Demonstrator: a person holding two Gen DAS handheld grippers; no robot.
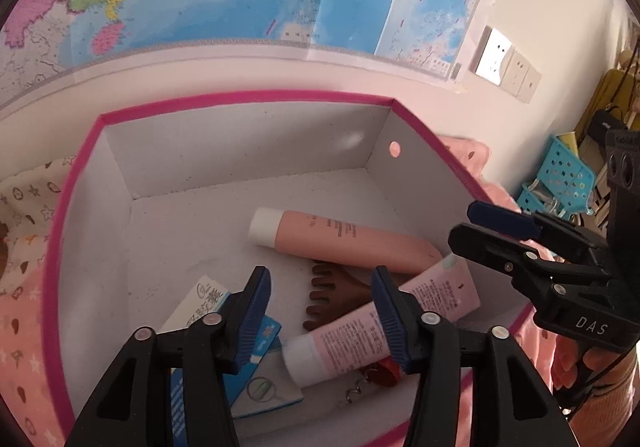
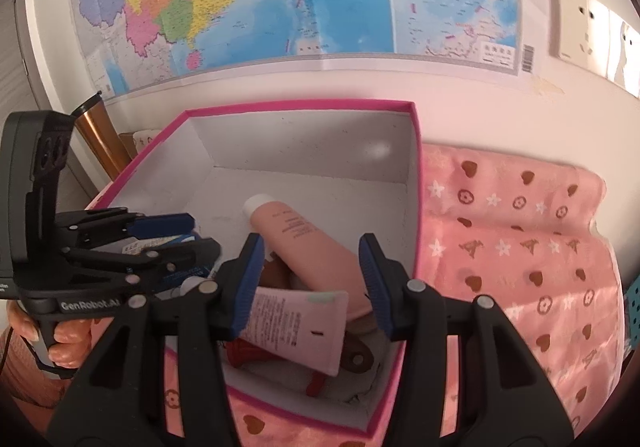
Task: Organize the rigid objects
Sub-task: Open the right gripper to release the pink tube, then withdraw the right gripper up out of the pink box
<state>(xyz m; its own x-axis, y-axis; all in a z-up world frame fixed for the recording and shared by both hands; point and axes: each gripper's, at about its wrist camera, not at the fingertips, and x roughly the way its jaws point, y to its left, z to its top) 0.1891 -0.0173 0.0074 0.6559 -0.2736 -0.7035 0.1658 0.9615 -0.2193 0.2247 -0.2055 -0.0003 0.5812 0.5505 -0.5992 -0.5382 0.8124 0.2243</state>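
We hold both hand-held grippers over the pink-rimmed box (image 1: 224,99), which already carries two pink tubes, a brown hair clip (image 1: 332,295), a blue carton (image 1: 240,367) and a corkscrew (image 1: 360,391). The left hand-held gripper (image 1: 320,321) stands apart, nothing pressed between its pads; the right hand-held gripper (image 2: 310,283) is also apart, above the paler tube (image 2: 300,321). The peach tube (image 1: 344,239) lies further in. With both so close, we judge they could knock together, or nudge the tubes and bury the clip.
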